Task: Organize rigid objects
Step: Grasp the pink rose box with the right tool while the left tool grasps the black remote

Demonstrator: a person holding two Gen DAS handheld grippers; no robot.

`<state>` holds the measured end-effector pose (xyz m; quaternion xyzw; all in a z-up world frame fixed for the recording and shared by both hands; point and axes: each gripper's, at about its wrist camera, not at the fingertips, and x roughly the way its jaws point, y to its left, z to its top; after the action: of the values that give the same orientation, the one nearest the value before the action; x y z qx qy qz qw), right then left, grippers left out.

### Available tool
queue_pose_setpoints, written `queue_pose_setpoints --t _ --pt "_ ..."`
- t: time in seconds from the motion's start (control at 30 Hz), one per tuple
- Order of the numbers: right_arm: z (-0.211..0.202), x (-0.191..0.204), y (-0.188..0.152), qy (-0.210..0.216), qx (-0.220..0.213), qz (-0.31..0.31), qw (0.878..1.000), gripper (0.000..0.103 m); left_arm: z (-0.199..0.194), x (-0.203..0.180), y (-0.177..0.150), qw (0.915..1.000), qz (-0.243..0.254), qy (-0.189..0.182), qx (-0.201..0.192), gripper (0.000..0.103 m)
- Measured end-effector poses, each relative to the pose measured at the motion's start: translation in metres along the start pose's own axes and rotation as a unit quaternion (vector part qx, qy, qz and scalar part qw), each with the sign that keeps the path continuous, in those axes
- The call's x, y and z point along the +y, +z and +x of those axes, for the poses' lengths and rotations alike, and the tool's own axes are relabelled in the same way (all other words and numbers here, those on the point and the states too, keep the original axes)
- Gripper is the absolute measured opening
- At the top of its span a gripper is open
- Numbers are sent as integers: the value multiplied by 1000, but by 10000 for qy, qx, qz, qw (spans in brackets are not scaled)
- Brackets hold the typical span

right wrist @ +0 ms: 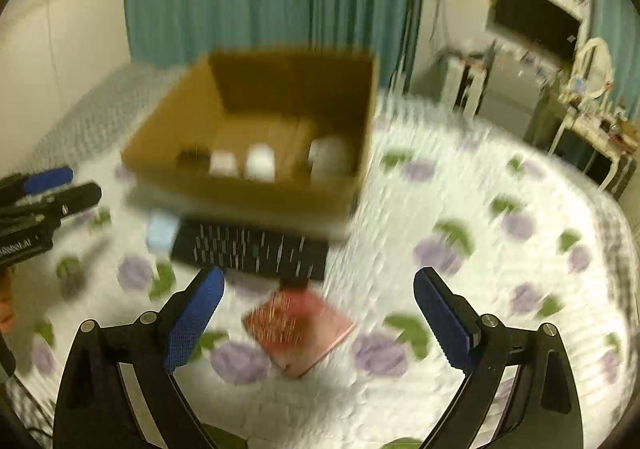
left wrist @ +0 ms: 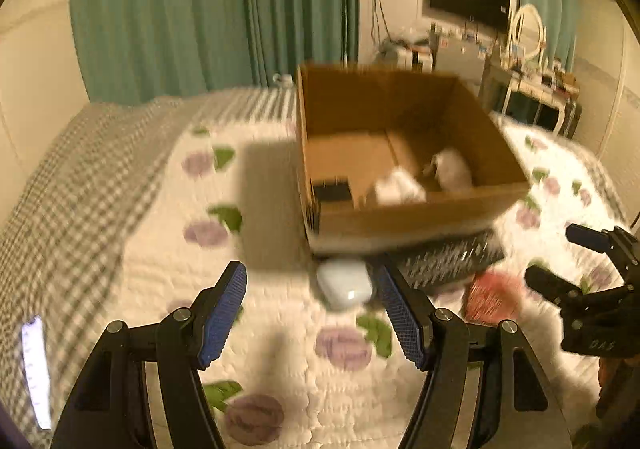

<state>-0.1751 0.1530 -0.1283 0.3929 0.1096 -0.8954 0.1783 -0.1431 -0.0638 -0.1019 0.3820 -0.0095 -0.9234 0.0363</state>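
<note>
Surface: bed (left wrist: 280, 329) with floral quilt.
Cardboard box (left wrist: 400, 217): far centre, holding blurred white items (left wrist: 400, 189) and a small black item (left wrist: 332, 191).
Keyboard (right wrist: 248, 251): black, just near of box.
Pale blue case (left wrist: 346, 283): left of keyboard, by box corner.
Red book (right wrist: 298, 325): near of keyboard.
Left tool (left wrist: 312, 317): fingers spread, empty, near case.
Right tool (right wrist: 320, 321): fingers spread, empty, above book.

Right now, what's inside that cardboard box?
Inside the cardboard box lie three blurred white items and a small dark object. The near wall hides whatever sits right behind it.
</note>
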Motion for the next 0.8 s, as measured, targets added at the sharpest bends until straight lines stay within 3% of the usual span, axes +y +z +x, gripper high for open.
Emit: queue_pose_setpoints --t 0.2,0.4,0.6,0.8 --pt "46 5 -17 167 664 -154 9975 96 26 -7 -21 9995 173 -41 250 71" --pt "73 11 -21 224 1036 -312 9939 97 45 -8 -31 9986 206 -41 483 71" --pt "75 9 -22 177 1086 -294 9935 94 48 -13 -35 9982 288 -68 529 71" --pt "43 1 -25 7 799 -239 9965 93 37 -29 -33 9975 526 -228 414 71"
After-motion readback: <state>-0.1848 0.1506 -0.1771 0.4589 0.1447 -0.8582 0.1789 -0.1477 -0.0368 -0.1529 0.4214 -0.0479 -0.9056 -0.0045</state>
